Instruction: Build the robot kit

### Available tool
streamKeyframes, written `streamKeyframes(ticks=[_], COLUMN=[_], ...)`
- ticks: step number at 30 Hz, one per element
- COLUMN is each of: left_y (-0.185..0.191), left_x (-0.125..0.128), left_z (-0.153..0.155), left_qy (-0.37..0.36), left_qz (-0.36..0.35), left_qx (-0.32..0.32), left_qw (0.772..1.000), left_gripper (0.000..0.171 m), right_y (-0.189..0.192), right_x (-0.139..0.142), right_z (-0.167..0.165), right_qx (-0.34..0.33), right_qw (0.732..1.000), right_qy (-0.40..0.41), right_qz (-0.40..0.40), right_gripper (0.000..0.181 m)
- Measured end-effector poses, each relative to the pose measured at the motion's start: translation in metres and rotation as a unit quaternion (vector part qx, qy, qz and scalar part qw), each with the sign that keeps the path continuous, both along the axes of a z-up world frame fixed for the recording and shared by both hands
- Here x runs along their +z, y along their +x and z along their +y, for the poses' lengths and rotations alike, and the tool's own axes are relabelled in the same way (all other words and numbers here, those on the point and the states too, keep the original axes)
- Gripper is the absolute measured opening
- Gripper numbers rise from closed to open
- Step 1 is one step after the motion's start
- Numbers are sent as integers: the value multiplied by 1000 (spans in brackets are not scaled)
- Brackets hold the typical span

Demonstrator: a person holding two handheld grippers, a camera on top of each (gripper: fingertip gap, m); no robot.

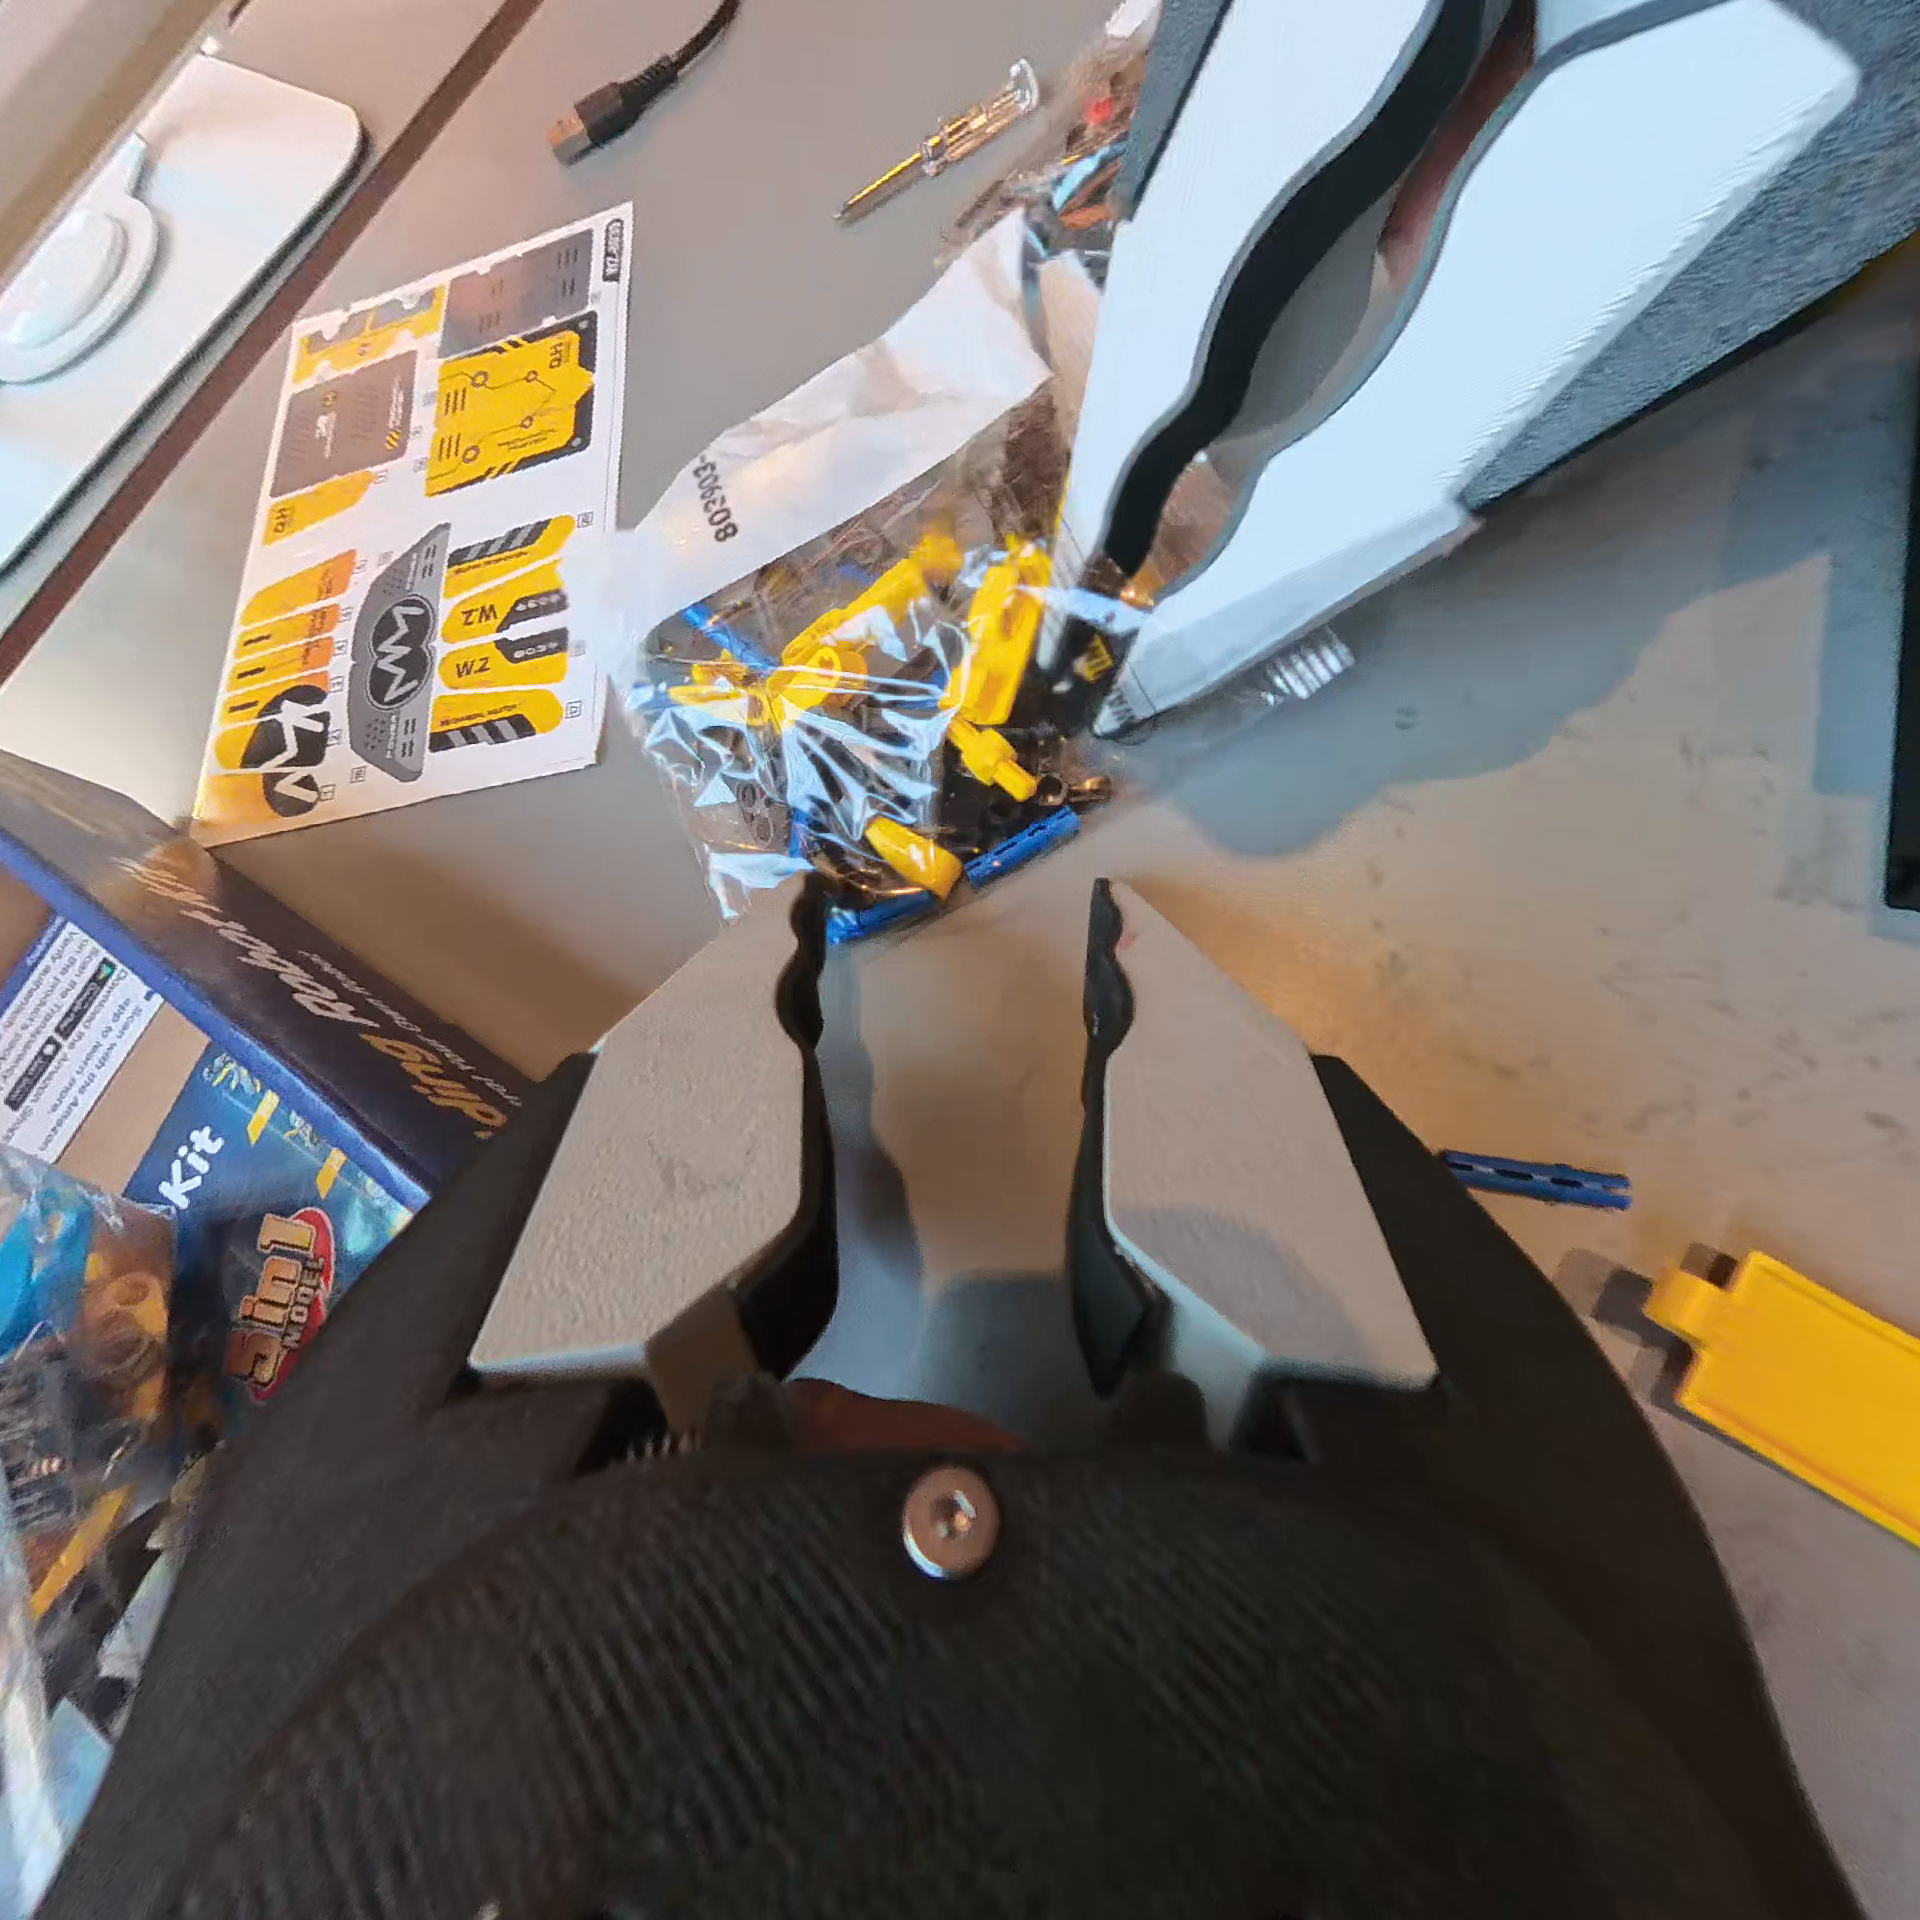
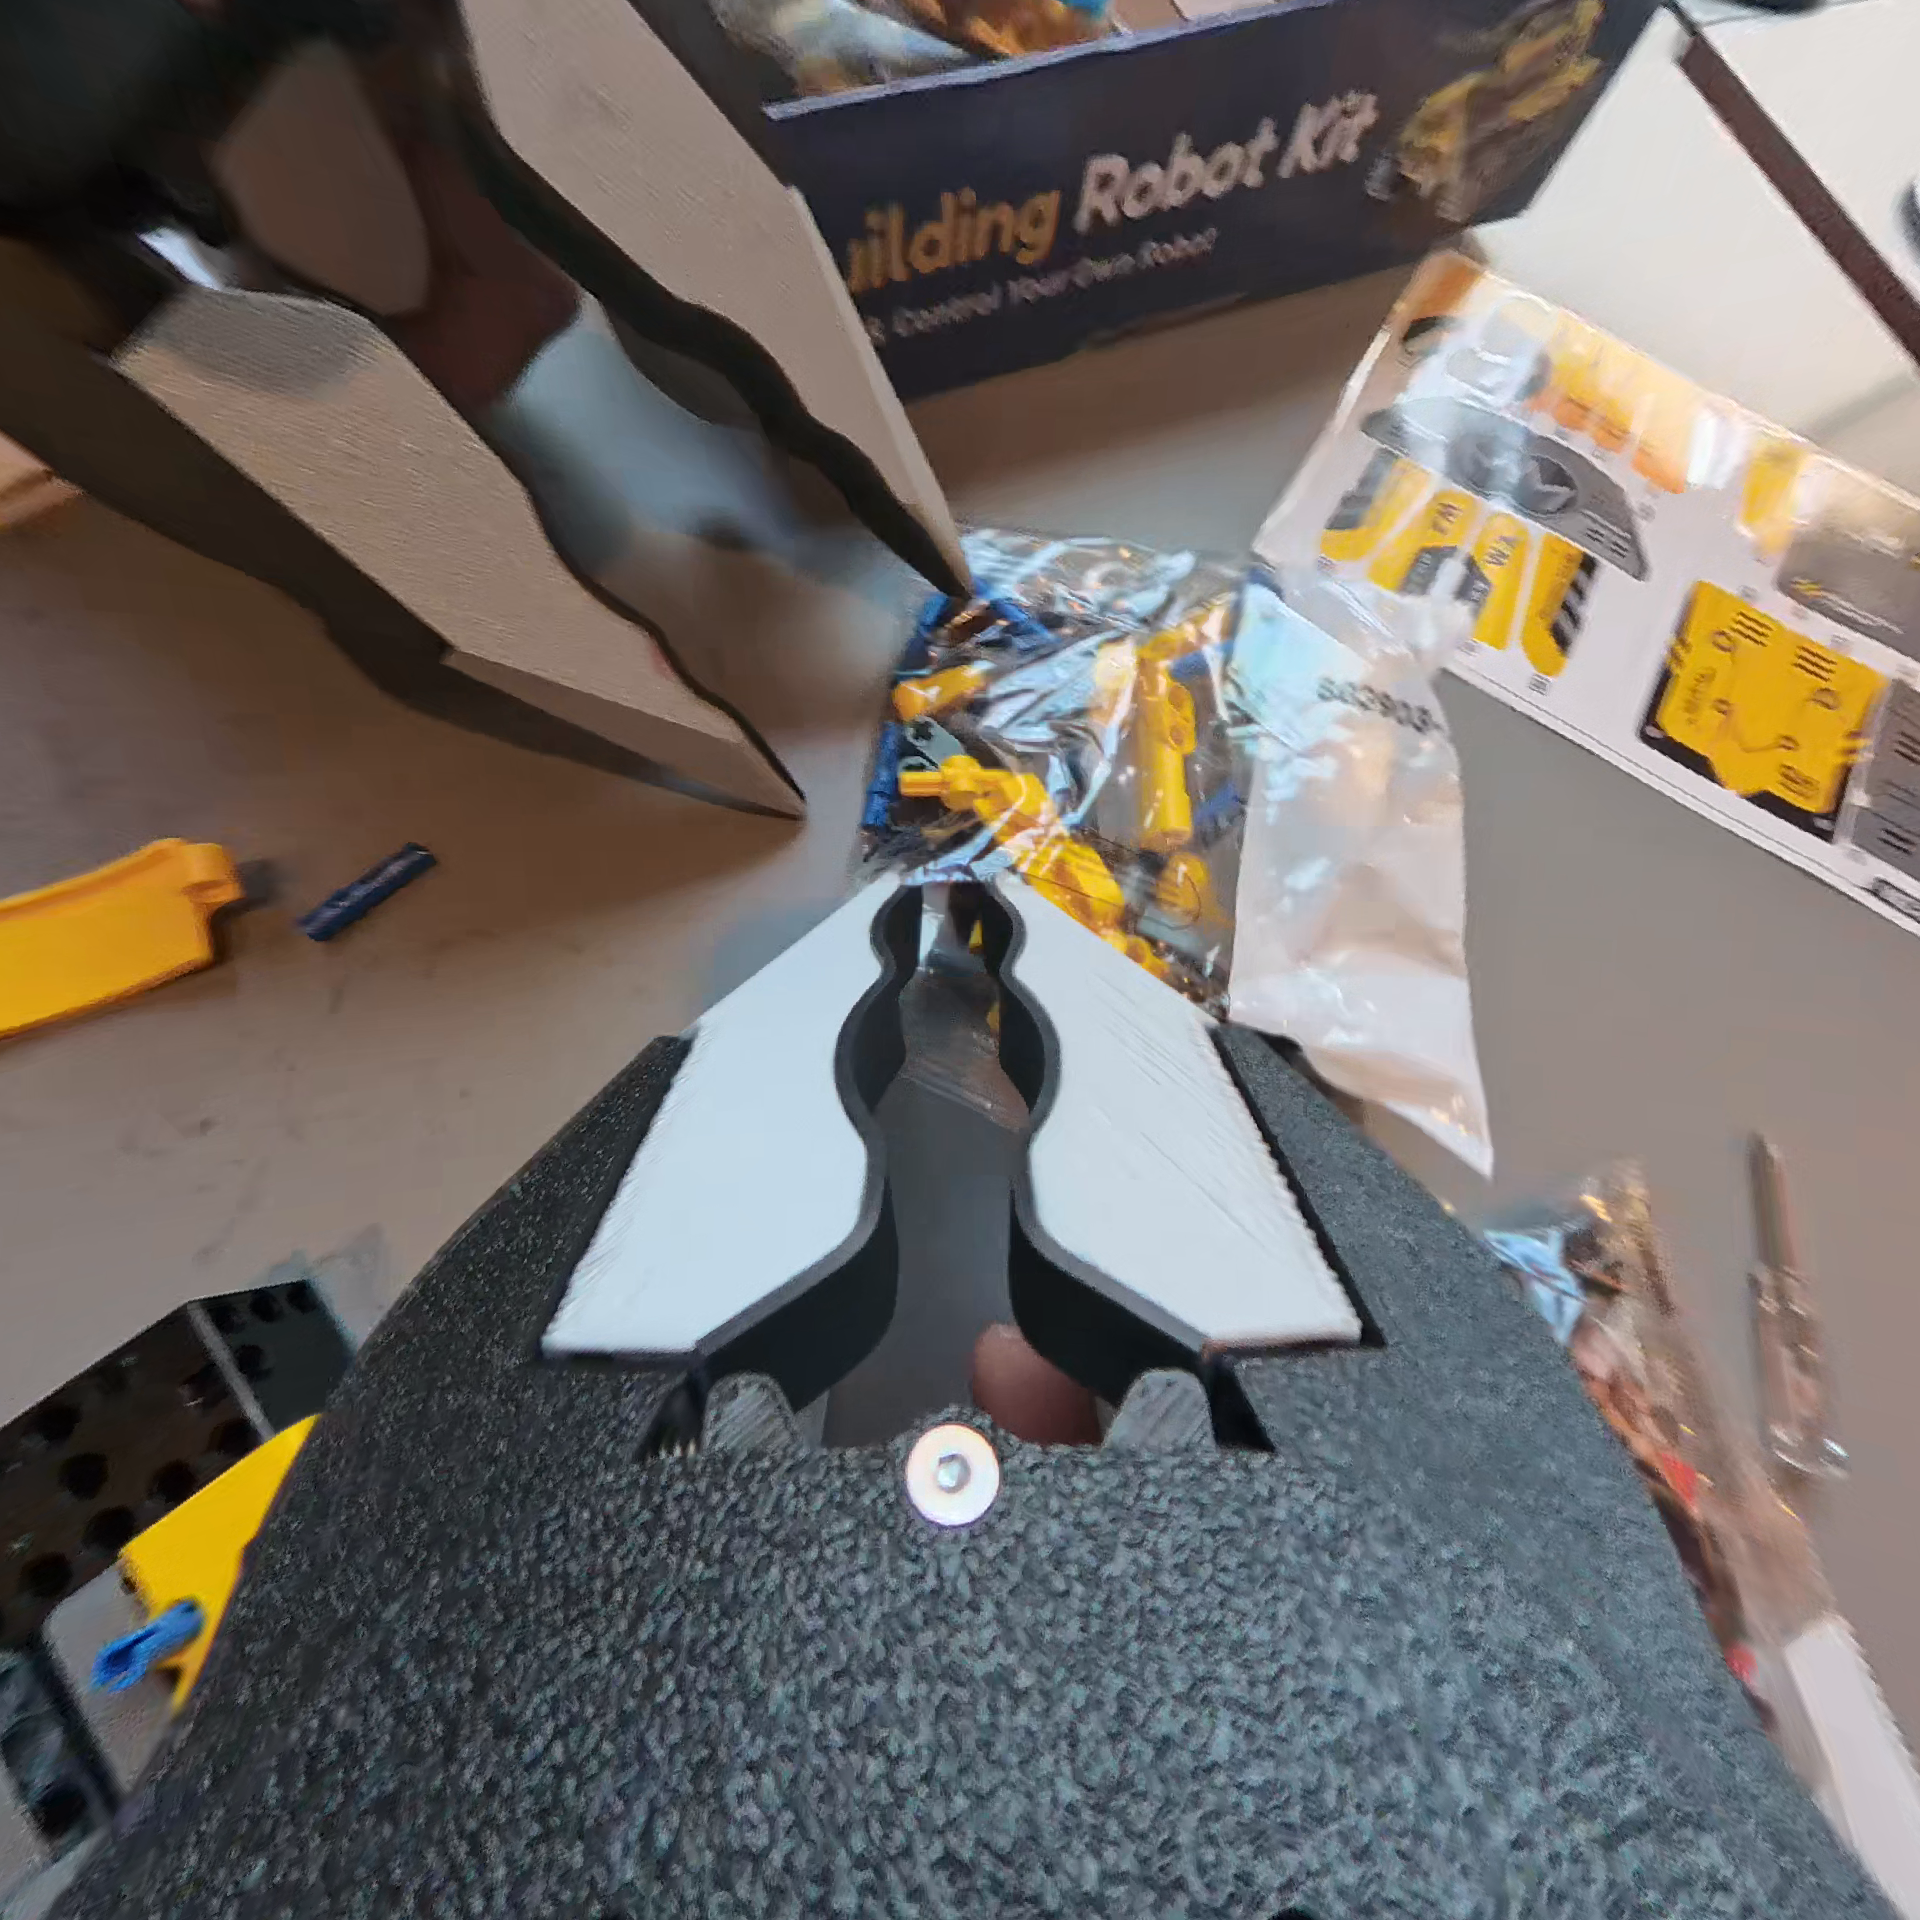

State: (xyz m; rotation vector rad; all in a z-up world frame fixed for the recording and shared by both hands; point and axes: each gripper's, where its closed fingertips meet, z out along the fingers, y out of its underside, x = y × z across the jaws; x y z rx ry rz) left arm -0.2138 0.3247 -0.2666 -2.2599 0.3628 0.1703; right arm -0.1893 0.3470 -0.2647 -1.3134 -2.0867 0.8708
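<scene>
A clear plastic bag [image 1: 862,707] of yellow, blue and black building parts lies on the grey table [image 1: 1455,935]. My right gripper [image 2: 948,899], with white fingers, is shut on the bag's near edge [image 2: 1091,748]. In the left wrist view it comes in from the upper right and pinches the bag's corner [image 1: 1120,597]. My left gripper [image 1: 954,904], with beige fingers and black pads, is open and empty. Its left fingertip [image 1: 805,914] touches the bag's end by the blue parts. In the right wrist view it stands open [image 2: 878,698] at the bag's far left side.
A sticker sheet [image 1: 416,540] lies beside the bag, and a dark kit box [image 1: 260,997] stands behind it [image 2: 1143,208]. A screwdriver [image 1: 935,140] and a cable plug [image 1: 603,120] lie farther off. A yellow flat part [image 2: 104,935] and a blue pin [image 2: 364,891] lie loose. My right fingertips sit around 4 cm from my left ones.
</scene>
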Motion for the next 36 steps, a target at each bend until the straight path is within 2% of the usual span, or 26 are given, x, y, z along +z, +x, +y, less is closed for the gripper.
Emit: streamKeyframes(ticks=[3, 5, 6, 11, 12, 14, 19, 25, 26, 29, 31, 36], left_y=[-1, -1, 1, 6, 10, 12, 19, 7, 7, 8, 9, 9], left_x=[-2, -3, -4, -4, -6, -6, -5, 2, 2, 0, 0, 0], left_z=[0, 0, -1, -2, -3, -4, -6, 0, 0, 1, 1, 1], left_qy=[-9, -16, -19, -14, -20, -20, -15, 5, 7, 1, 1, 1], left_qz=[-26, -40, -43, -12, -15, -5, 10, -5, -6, -2, -1, 0], left_qx=[4, 5, -1, -19, -32, -39, -62, -18, -18, -17, -21, -23], left_qw=[1000, 999, 999, 1000, 999, 999, 998, 1000, 1000, 1000, 1000, 1000], left_gripper=[46, 37, 27, 16, 4, 0, 3, 49, 50, 52, 48, 47], right_y=[2, 4, 4, -3, -4, -4, -2, -4, -3, 0, 3, -1], right_x=[0, -3, -2, -4, -4, -4, -1, -1, -4, -9, -8, 5], right_z=[-12, -17, -19, -20, -21, -21, 1, 11, 9, -3, -3, 10], right_qx=[28, 41, 44, 27, 28, 27, 3, -16, -11, 13, 21, -12], right_qw=[999, 999, 999, 1000, 1000, 1000, 999, 998, 997, 998, 998, 999], right_qy=[-26, -27, -30, -11, -7, -3, 45, 65, 70, 58, 64, 49], right_qz=[-5, -13, -12, -8, -6, -5, 7, 13, 7, -4, -8, 16], right_gripper=[9, 6, 6, 6, 7, 7, 11, 20, 19, 0, 0, 18])
